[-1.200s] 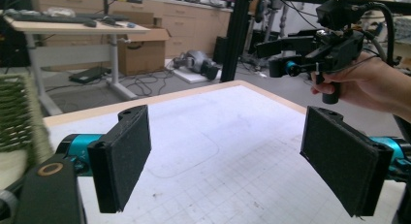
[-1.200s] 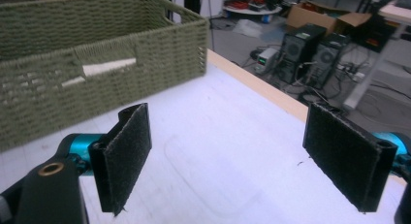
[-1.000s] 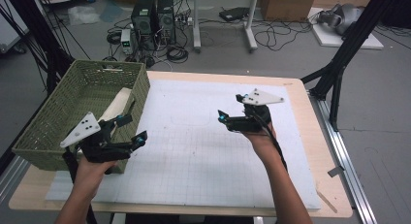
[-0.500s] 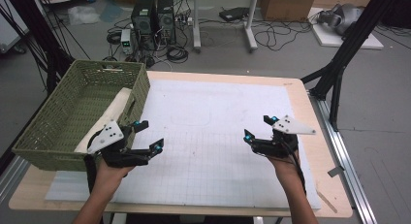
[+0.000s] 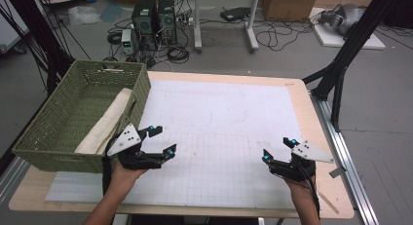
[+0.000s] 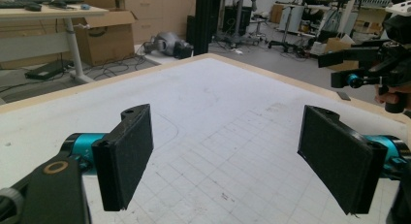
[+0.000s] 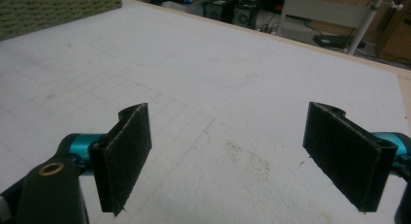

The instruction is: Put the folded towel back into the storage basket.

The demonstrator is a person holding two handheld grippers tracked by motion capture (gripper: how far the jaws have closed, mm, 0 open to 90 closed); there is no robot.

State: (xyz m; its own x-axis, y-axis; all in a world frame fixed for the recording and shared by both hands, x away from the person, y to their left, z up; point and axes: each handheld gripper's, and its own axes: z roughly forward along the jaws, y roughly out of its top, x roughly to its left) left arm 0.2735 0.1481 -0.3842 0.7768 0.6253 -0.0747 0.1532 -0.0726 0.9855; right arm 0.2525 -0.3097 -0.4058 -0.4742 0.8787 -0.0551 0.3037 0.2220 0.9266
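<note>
Even, diffuse indoor light from above, white mat on the worktop (image 5: pixel 229 113) bright with slight washout, only faint soft shadows under the hands, high view soft and low in detail, gripper views sharp on the near pads, distant room hazy, edges slightly stretched

Both forearms are showing bare, no sleeves. The left gripper (image 5: pixel 162 140) and right gripper (image 5: pixel 279 149) are wearing black bodies, teal joints, flat black pads (image 6: pixel 125 162), grey three-cornered plates with screws, and black cables trailing along the arms.
</note>
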